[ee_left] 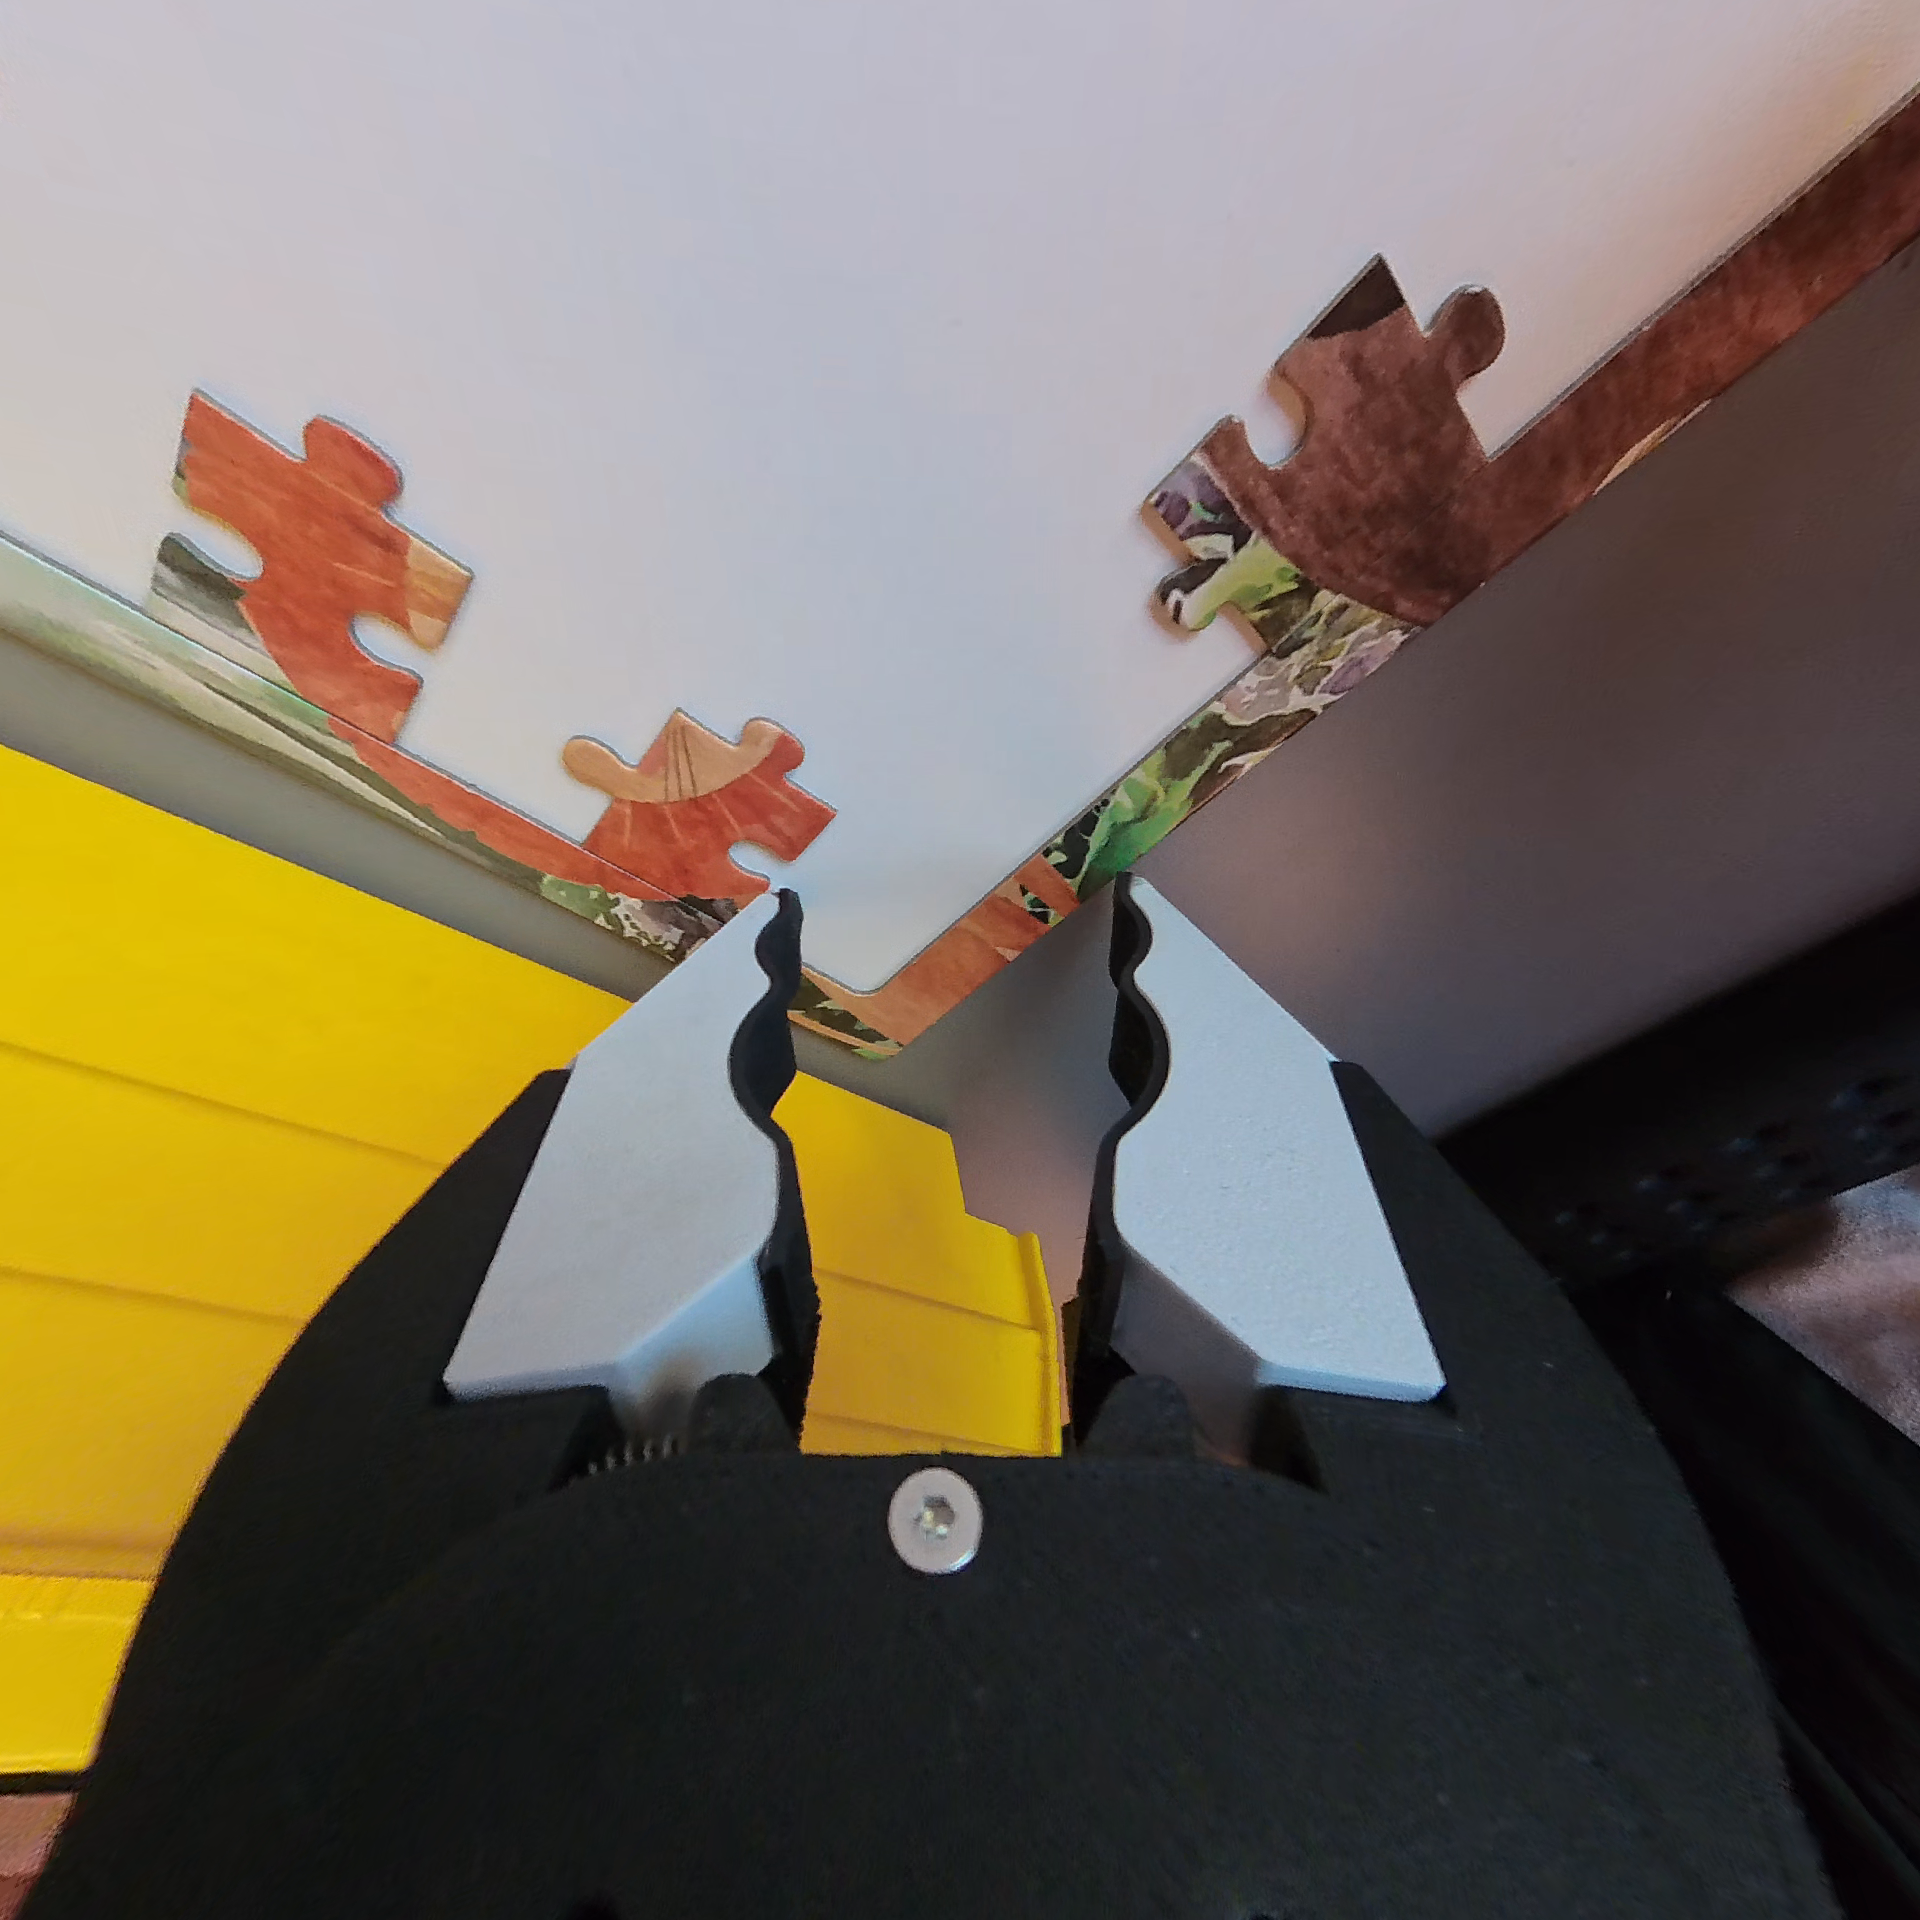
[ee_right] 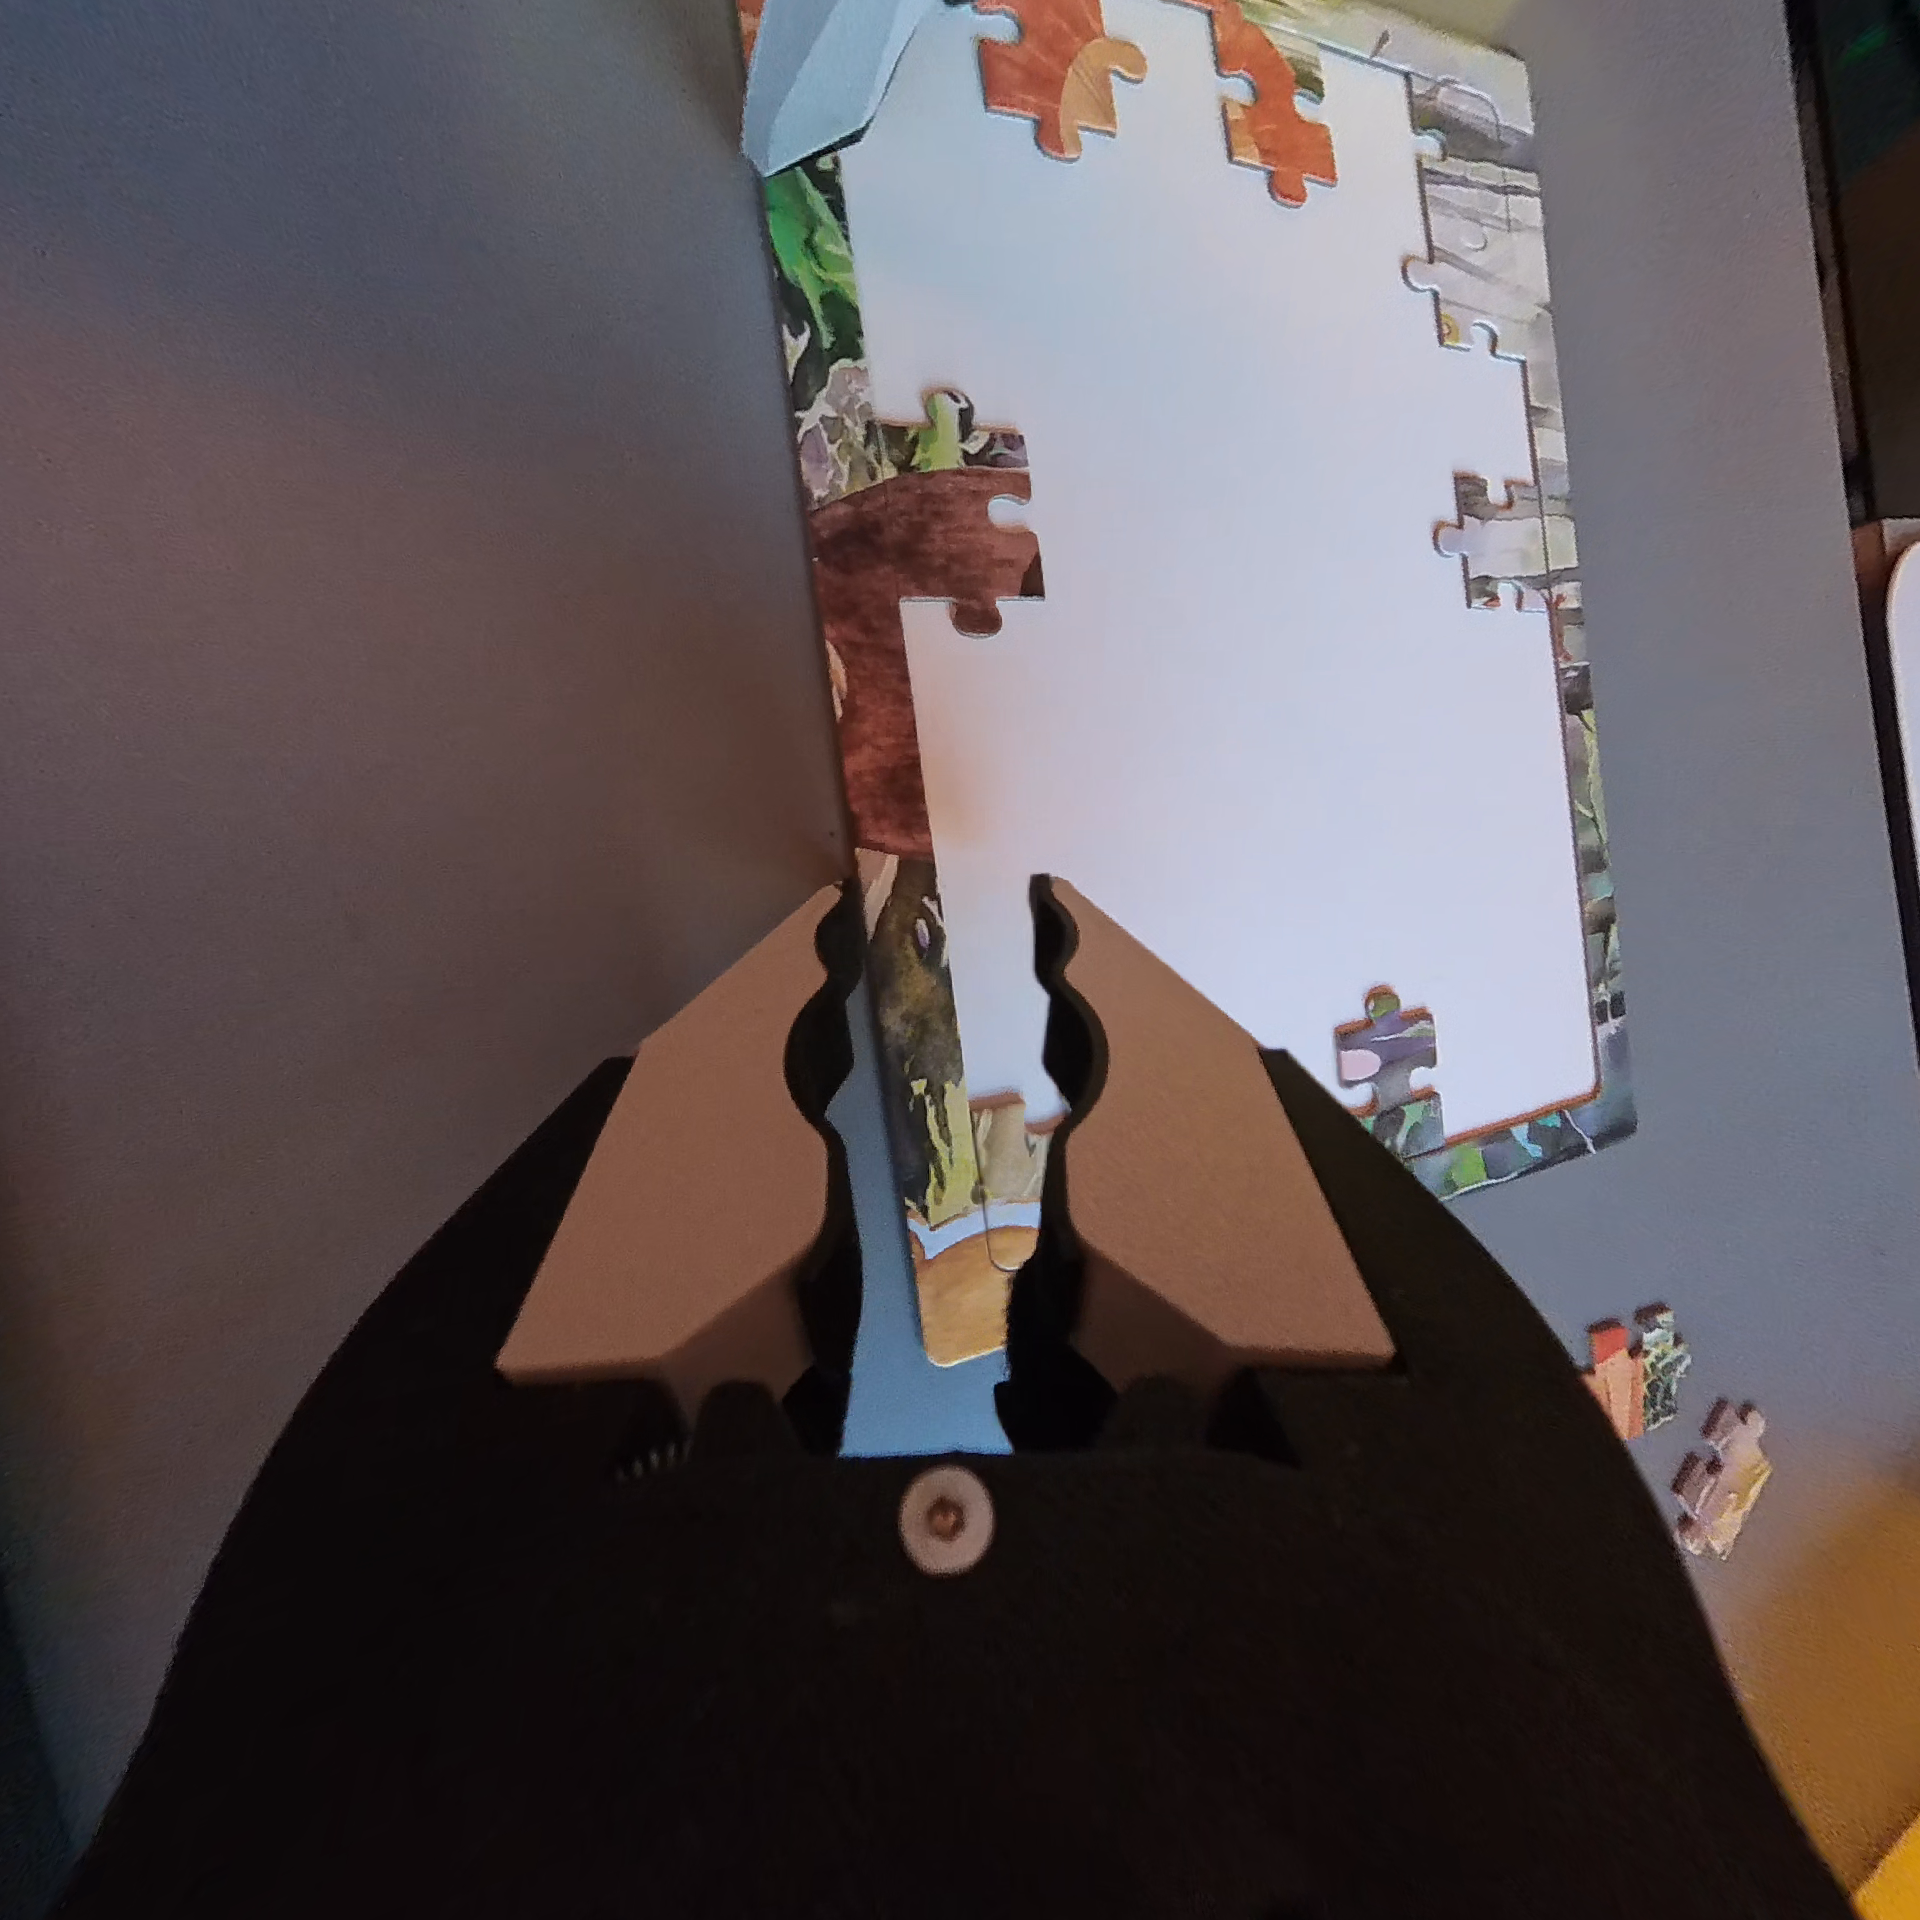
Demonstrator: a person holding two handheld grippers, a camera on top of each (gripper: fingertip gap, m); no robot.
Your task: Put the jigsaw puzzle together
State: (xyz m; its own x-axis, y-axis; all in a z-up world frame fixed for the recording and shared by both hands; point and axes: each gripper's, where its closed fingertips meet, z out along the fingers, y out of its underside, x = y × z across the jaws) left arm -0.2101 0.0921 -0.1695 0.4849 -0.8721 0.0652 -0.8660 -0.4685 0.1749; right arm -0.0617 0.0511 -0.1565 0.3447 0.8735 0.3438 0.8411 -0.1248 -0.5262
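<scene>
The puzzle board (ee_right: 1195, 623) lies flat on a grey table (ee_right: 364, 520), with a white middle and a picture border. Several pieces sit joined along its border: orange ones (ee_left: 322, 561) (ee_left: 707, 800), a brown one (ee_left: 1351, 468) and grey ones (ee_right: 1496, 540). My left gripper (ee_left: 951, 904) is open and empty, with its tips over a board corner (ee_left: 883, 1018). One of its fingers shows at the top of the right wrist view (ee_right: 821, 83). My right gripper (ee_right: 940, 888) is open, its fingers either side of the board's left border strip (ee_right: 914, 1039) near the opposite corner.
Two loose pieces (ee_right: 1642, 1371) (ee_right: 1725, 1475) lie on the table to the right of my right gripper. A yellow box (ee_left: 260, 1143) stands close beside the board at my left gripper. A white object (ee_right: 1907, 675) is at the right edge. A black perforated surface (ee_left: 1714, 1143) lies past the table edge.
</scene>
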